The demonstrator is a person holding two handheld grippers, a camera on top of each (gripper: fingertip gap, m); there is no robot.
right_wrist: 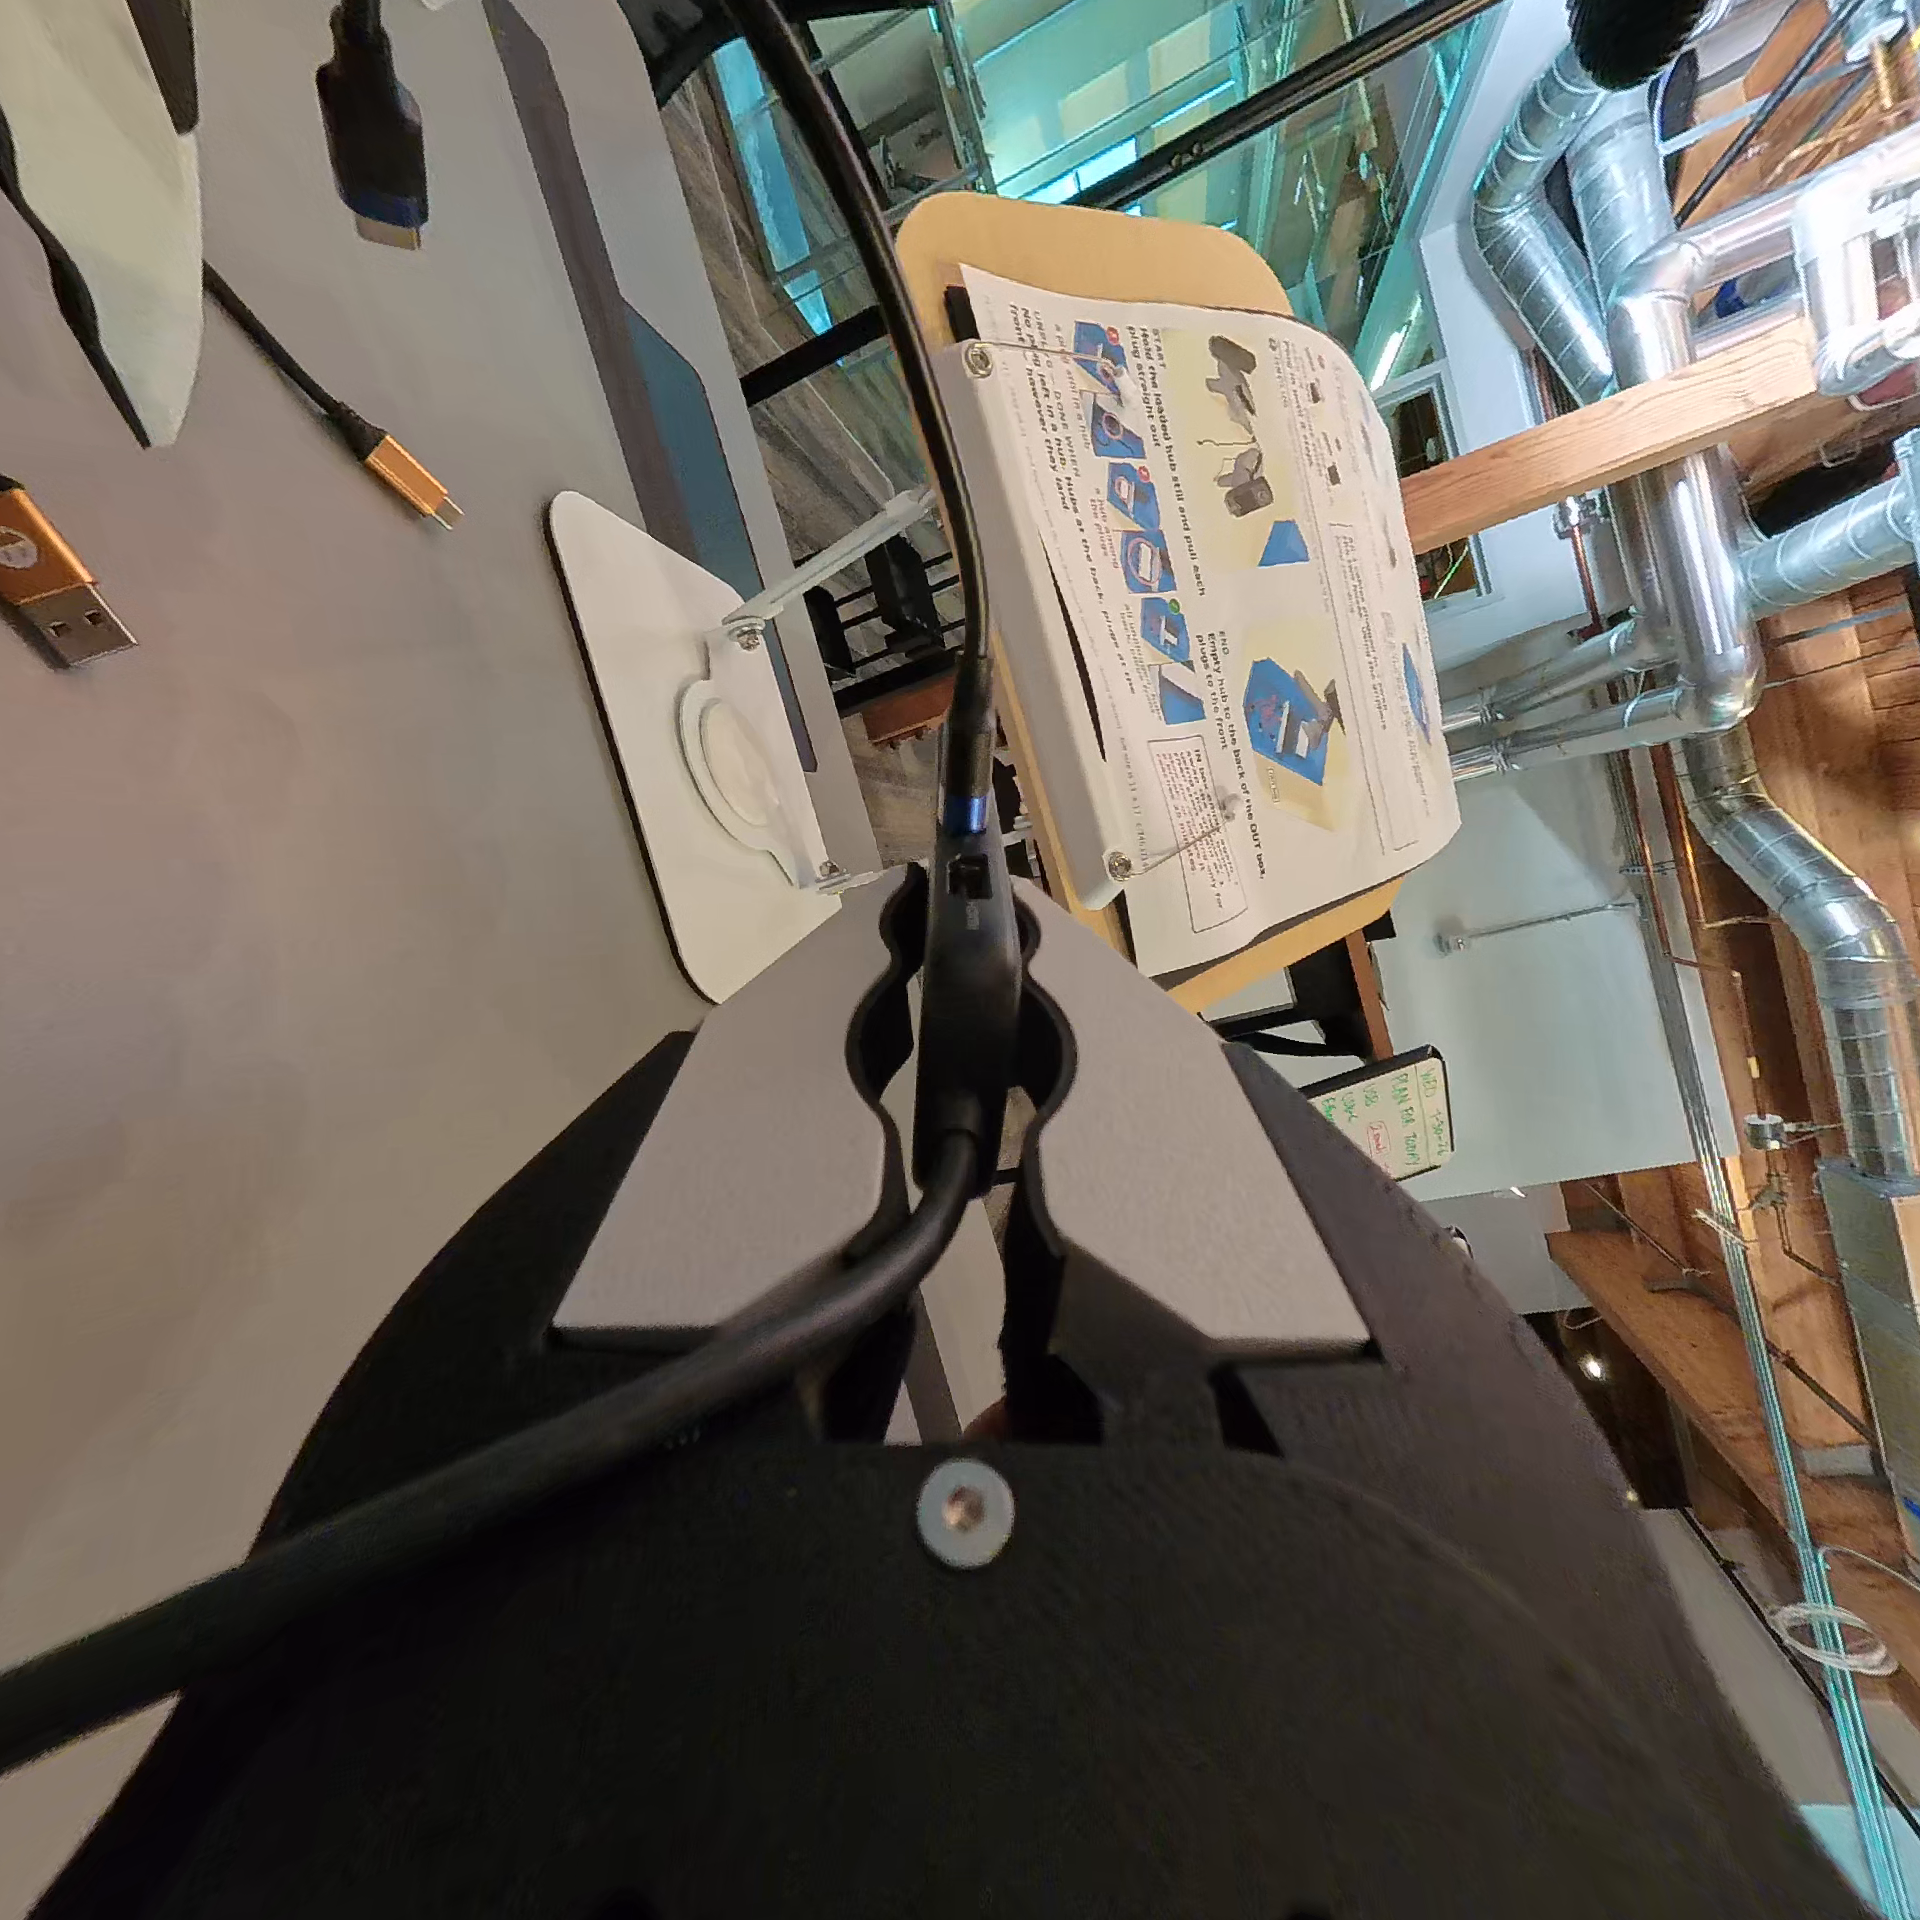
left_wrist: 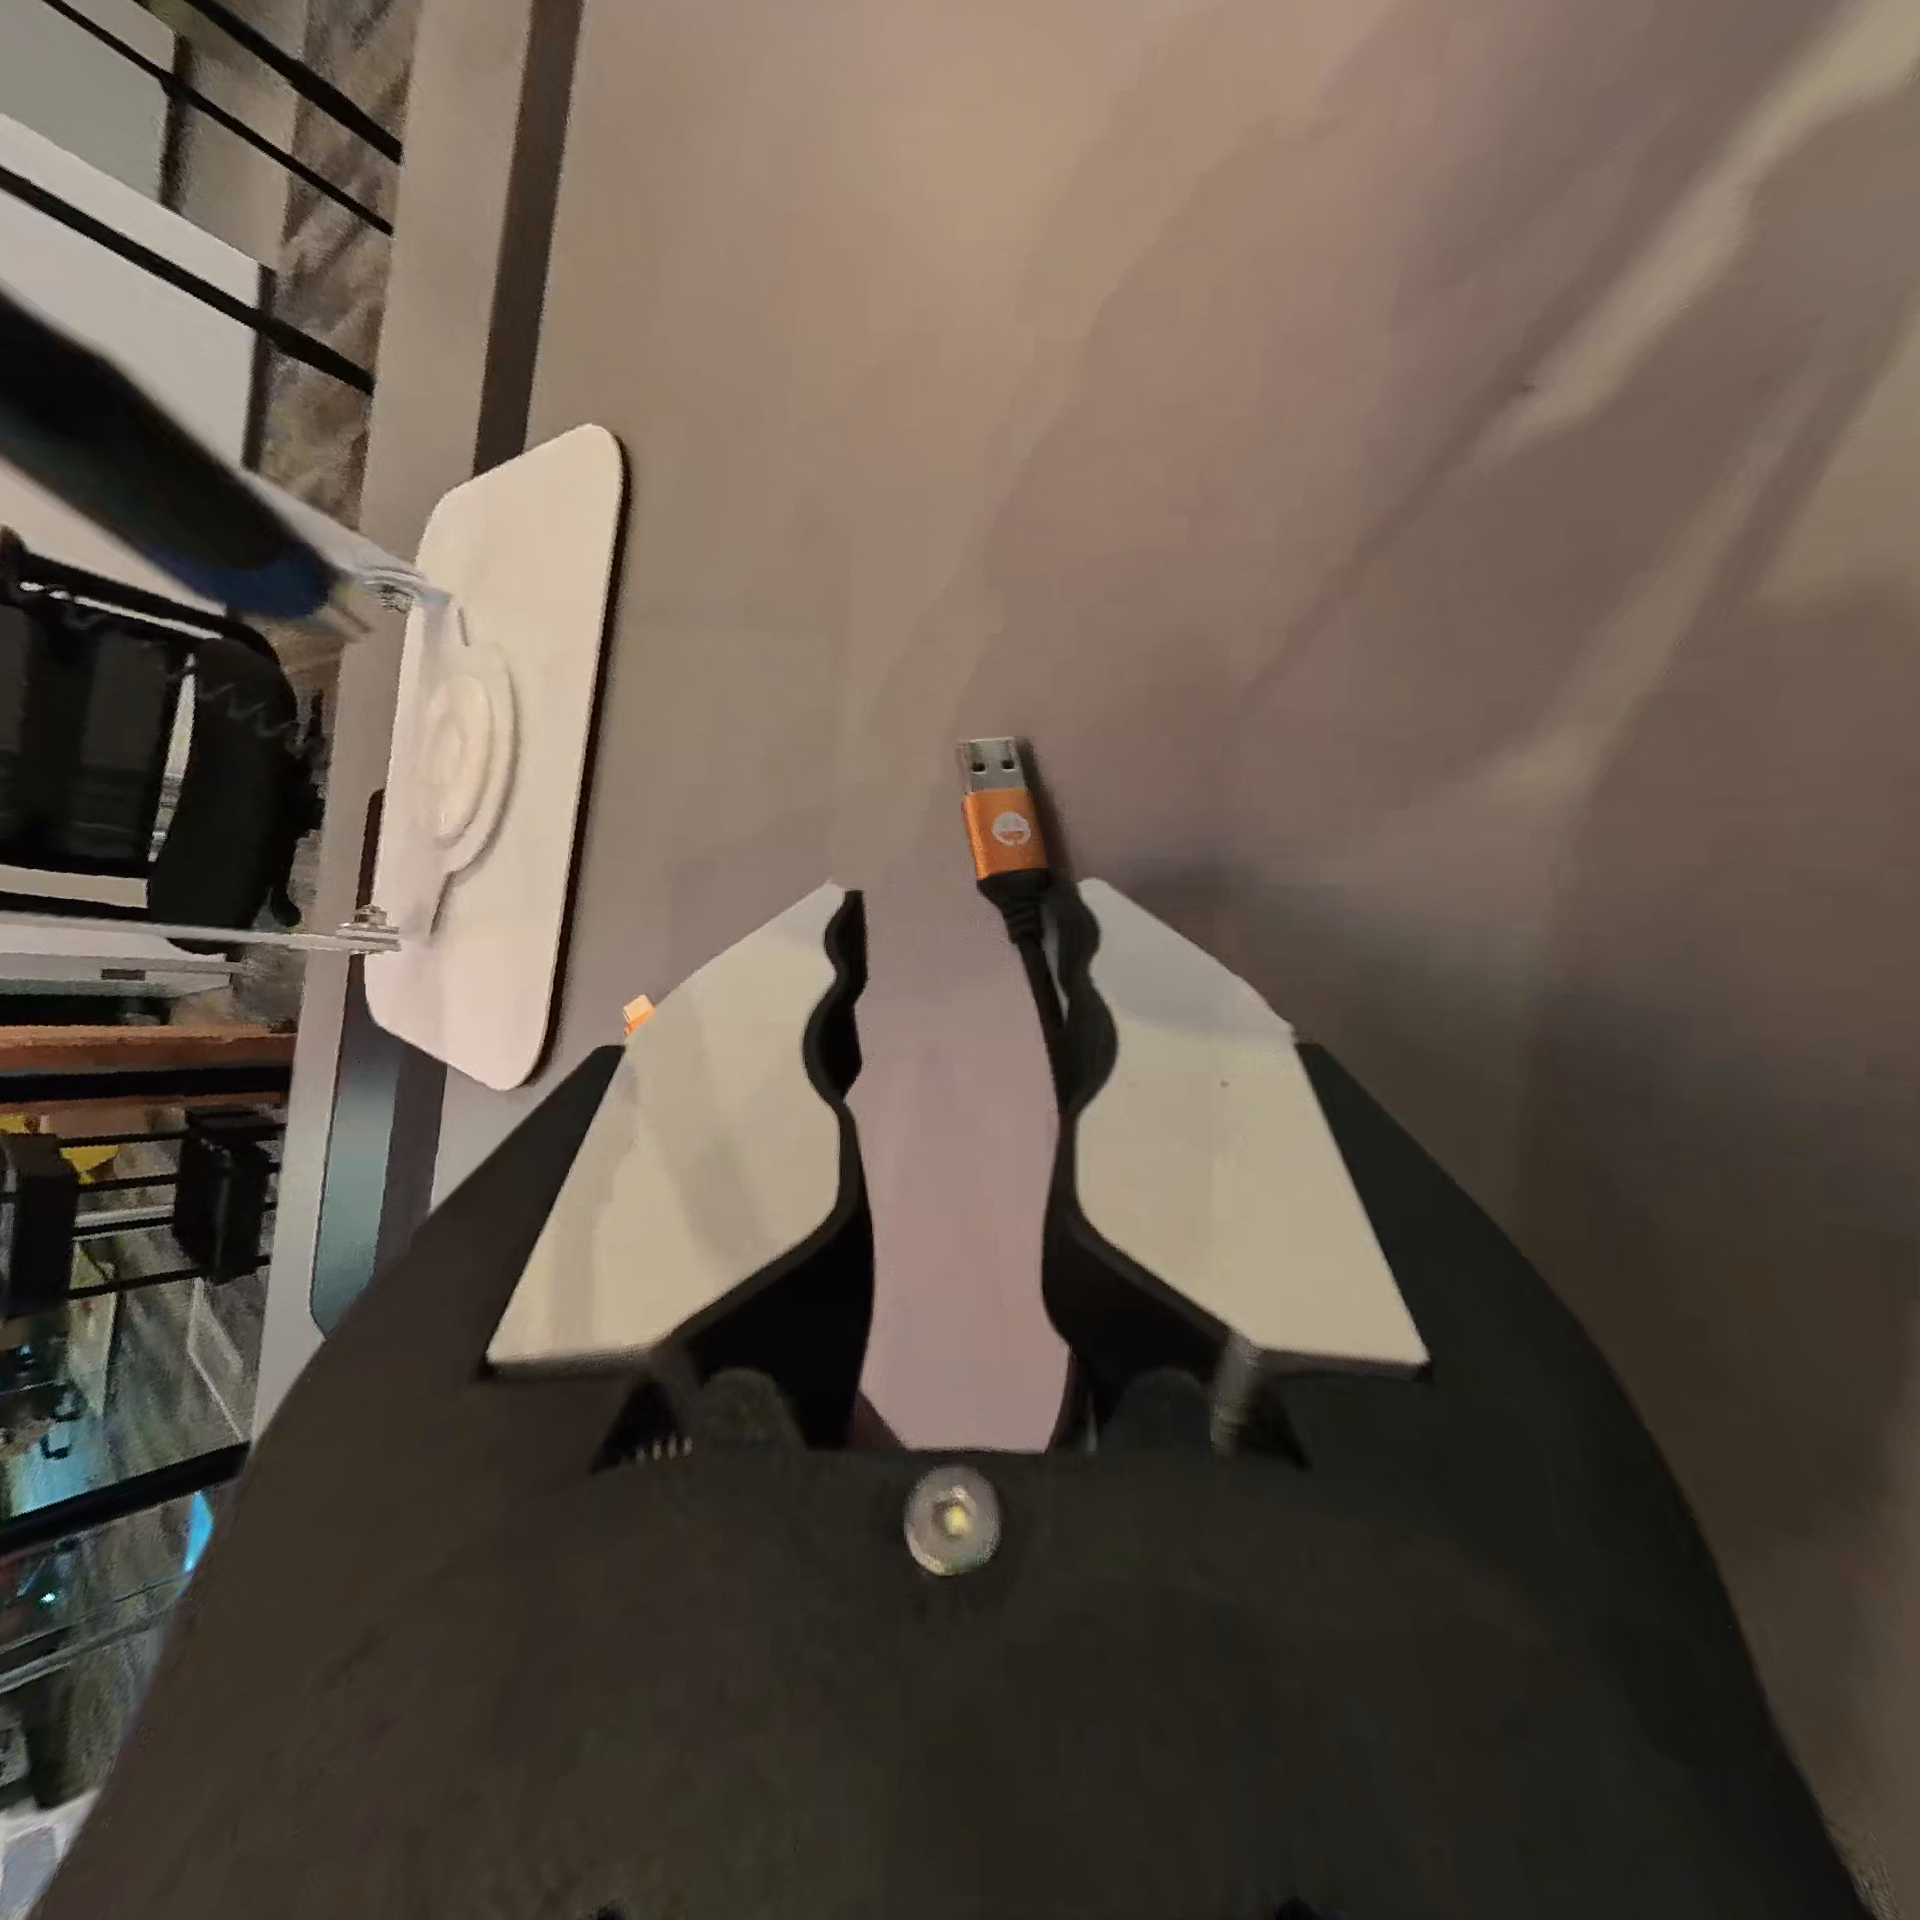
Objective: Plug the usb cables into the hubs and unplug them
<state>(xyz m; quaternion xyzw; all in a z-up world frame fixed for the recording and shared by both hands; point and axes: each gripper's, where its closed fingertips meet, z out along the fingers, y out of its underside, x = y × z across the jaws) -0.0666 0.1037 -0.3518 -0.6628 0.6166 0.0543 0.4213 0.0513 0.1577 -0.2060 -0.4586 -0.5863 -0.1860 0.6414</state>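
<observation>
In the right wrist view my right gripper (right_wrist: 971,914) is shut on a slim black hub (right_wrist: 966,997), held off the table. A black cable with a blue-ringed plug (right_wrist: 964,805) sits in the hub's far end and arcs upward. The hub's own black lead (right_wrist: 623,1423) runs down to the left. In the left wrist view my left gripper (left_wrist: 966,896) is open just above the grey table. An orange USB-A plug (left_wrist: 1003,821) lies just ahead of its tips, and its black cable runs back along the right finger. That plug also shows in the right wrist view (right_wrist: 47,582).
An orange USB-C plug (right_wrist: 405,480) and a black plug with a blue band (right_wrist: 374,156) lie on the grey table (right_wrist: 312,831). A white stand base (right_wrist: 665,665) at the table's edge carries a board with an instruction sheet (right_wrist: 1195,623). The base also shows left of my left gripper (left_wrist: 520,623). My hands' fingertips stand some 20 cm from each other.
</observation>
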